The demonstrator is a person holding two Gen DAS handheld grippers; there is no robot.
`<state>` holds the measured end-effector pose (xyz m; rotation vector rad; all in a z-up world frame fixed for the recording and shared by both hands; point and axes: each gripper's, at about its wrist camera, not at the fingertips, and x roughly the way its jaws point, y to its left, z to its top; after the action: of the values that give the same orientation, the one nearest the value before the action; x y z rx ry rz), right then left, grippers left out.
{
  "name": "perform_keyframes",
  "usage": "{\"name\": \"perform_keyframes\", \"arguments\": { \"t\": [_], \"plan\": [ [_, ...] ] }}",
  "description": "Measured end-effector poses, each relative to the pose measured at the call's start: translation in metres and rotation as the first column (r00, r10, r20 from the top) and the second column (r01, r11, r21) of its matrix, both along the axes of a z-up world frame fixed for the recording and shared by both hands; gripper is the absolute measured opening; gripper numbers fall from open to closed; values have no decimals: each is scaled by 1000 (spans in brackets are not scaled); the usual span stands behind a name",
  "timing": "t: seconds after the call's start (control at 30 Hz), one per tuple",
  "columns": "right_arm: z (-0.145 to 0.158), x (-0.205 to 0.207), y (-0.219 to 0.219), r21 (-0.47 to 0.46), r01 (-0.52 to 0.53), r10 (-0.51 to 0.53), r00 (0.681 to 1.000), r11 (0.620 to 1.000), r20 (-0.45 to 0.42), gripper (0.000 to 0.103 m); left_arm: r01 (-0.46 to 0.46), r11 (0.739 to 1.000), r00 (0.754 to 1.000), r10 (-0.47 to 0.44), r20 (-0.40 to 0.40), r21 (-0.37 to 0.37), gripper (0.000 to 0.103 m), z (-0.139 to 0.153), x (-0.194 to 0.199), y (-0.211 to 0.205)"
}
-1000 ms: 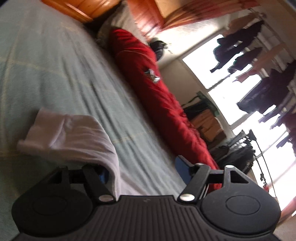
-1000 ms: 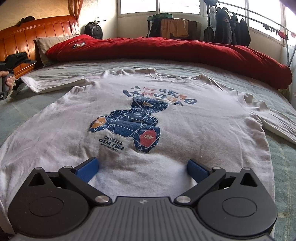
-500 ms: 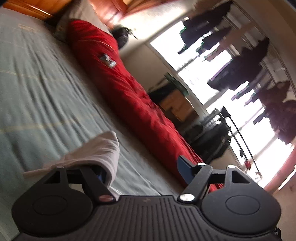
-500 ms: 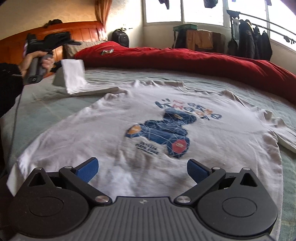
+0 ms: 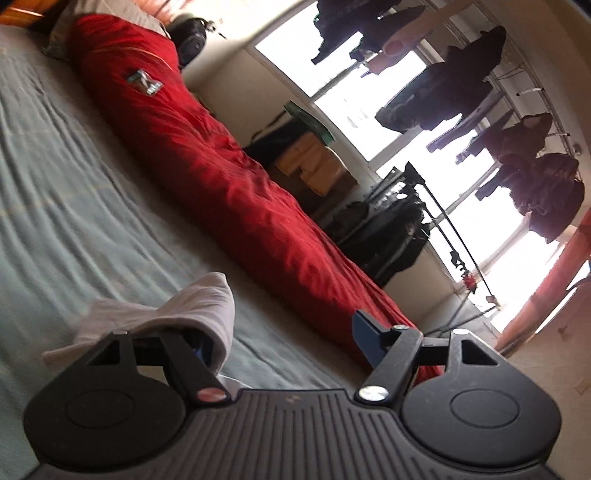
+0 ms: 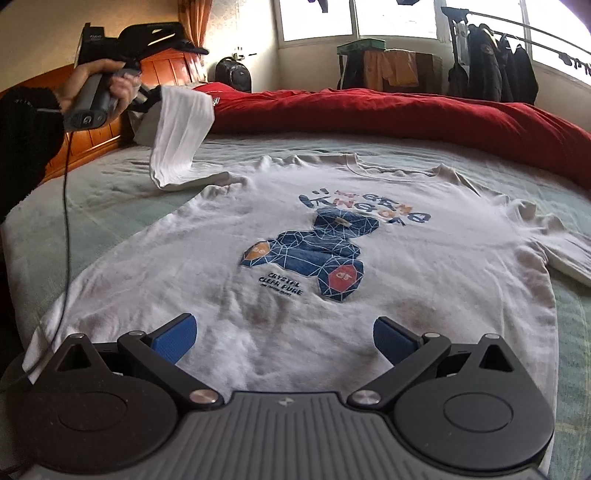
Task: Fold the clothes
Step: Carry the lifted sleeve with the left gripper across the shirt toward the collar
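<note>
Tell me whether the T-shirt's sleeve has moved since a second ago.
Yes. The sleeve lay flat on the bed; now the left gripper has it draped up level with the wooden headboard.

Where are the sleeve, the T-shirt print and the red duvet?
sleeve (image 6: 181, 136): right wrist view, middle of the lifted part.
print (image 6: 314, 254): right wrist view, blue figure's body.
duvet (image 5: 221, 184): left wrist view, middle of its length.

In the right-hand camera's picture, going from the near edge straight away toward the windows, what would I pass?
Claw → white T-shirt with blue bear print → green bedsheet → red duvet → windows.
</note>
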<state>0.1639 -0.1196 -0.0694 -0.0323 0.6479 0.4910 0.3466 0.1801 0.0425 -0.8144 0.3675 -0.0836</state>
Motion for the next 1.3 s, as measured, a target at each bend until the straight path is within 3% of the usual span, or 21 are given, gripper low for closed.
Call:
{"name": "perform_keyframes", "arguments": {
  "t": [0.3,0.7,1.1,1.3],
  "plan": [
    [5,-1,-12,23,31,-31,1000,999,0,103,93,996,996,-93,-4,10,72,11,25,-56],
    [-3,6,-23,36,50,-48,997,998,-67,103,219,976,976,-219,-11,-3,72,15,50,-127],
    [1,7,-38,43,68,-62,990,997,-126,103,315,947,948,-310,-77,70,72,9,60,-188],
    [5,3,-42,19,78,-76,991,997,-115,103,342,935,939,-336,-77,91,72,11,59,-208]
  ]
}}
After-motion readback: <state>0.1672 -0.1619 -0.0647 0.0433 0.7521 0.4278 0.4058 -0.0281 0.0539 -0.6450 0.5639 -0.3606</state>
